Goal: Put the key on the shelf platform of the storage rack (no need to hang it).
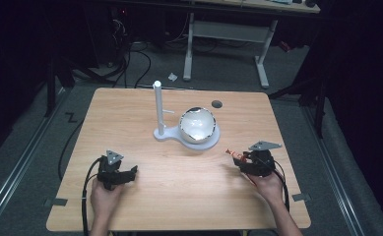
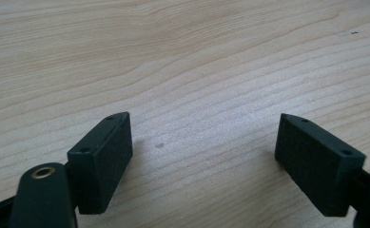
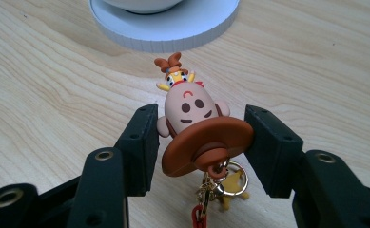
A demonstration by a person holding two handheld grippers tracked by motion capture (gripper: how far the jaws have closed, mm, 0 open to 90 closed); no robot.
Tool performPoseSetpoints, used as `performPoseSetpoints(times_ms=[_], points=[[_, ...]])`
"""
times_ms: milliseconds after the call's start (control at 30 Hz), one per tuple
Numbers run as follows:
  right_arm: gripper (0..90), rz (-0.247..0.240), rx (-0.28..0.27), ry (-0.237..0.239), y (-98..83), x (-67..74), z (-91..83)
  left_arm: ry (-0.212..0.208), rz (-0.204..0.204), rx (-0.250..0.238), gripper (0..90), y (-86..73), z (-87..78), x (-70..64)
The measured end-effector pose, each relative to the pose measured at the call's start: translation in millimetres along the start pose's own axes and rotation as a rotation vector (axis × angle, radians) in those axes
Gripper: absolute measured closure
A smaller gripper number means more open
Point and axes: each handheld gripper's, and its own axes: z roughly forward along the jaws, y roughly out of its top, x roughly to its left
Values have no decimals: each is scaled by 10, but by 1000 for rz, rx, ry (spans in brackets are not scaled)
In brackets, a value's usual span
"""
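Note:
A small keychain figure (image 3: 191,107) with a pink face and a wide brown hat sits between the jaws of my right gripper (image 3: 201,142), whose pads press on the hat's rim. Its gold ring and red strap (image 3: 198,216) dangle below. In the high view the right gripper (image 1: 240,160) is held at the table's right front, with the figure (image 1: 233,154) poking out toward the white stand. My left gripper (image 2: 204,142) is open over bare wood, nothing between its pads; the high view has it (image 1: 129,173) at the left front.
A white stand (image 1: 174,134) at the table's middle carries an upright post (image 1: 157,103) and a shiny bowl (image 1: 197,124). Its round base (image 3: 173,28) lies just beyond the figure. A dark cable hole (image 1: 217,103) sits behind the bowl. A desk frame (image 1: 226,32) stands past the table.

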Motion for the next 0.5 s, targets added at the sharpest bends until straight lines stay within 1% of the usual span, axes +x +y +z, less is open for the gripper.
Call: performPoseSetpoints(times_ms=[33,233,333,400,500], points=[[481,-8,-1,0,13,-1,-14,0,0,0,207,0,0,0],[482,-7,-22,-8,141,-2,-170,0,1,0,207,0,0,0],[481,-25,-39,-23,209,8,-263,-2,2,1,206,2,0,2],[481,-32,-56,-41,284,6,-365,-4,5,5,204,7,-2,6],[480,-33,-63,-43,322,4,-414,1,-1,1,204,-1,0,-1]])
